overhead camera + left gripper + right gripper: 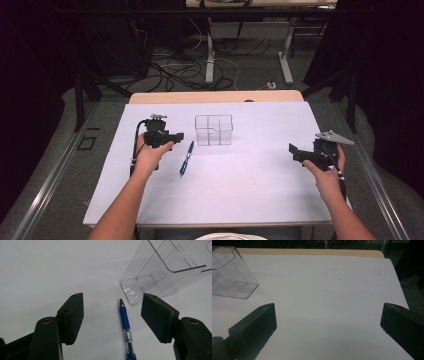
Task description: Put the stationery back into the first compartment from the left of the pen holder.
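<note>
A blue pen (186, 158) lies on the white table sheet (250, 175), its tip pointing toward a clear plastic organizer box (214, 129) with several compartments. My left gripper (177, 136) hovers just left of the pen, held in a hand, jaws open. In the left gripper view the pen (126, 331) lies between the spread jaws of my left gripper (115, 320), with the clear box (162, 272) beyond its tip. My right gripper (294, 150) is at the table's right side, open and holding nothing. In the right gripper view my right gripper (328, 322) looks over bare sheet, with the box (230, 280) at far left.
The wooden table edge (215, 96) runs along the back. Beyond it are table legs and tangled cables (200, 70) on the floor. The sheet's right edge (399, 285) lies close to the right gripper.
</note>
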A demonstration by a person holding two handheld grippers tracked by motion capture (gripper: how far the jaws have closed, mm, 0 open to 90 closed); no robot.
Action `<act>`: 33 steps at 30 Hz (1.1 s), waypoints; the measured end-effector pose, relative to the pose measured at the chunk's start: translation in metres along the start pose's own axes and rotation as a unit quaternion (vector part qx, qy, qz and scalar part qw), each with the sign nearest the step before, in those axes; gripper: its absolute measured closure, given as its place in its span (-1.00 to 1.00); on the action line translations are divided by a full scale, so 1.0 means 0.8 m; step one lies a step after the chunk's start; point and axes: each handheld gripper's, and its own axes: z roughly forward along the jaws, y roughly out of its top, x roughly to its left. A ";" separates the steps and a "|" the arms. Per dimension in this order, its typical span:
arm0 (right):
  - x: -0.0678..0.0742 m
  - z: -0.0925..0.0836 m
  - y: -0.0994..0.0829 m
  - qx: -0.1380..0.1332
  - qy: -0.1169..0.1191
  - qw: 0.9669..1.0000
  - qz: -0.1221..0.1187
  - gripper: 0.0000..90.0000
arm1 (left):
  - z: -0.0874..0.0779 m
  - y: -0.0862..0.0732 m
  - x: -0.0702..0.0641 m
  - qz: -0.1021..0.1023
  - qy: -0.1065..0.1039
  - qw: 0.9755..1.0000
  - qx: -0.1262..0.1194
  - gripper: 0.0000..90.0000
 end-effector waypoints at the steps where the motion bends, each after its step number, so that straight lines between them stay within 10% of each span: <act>1: -0.001 0.000 0.000 -0.003 -0.004 1.000 -0.003 -1.00 | 0.001 -0.001 0.000 -0.002 -0.003 1.000 0.004 -0.22; 33: 0.004 0.000 -0.002 0.002 0.008 1.000 -0.011 -1.00 | 0.055 -0.011 -0.008 -0.055 -0.020 0.995 0.084 -0.06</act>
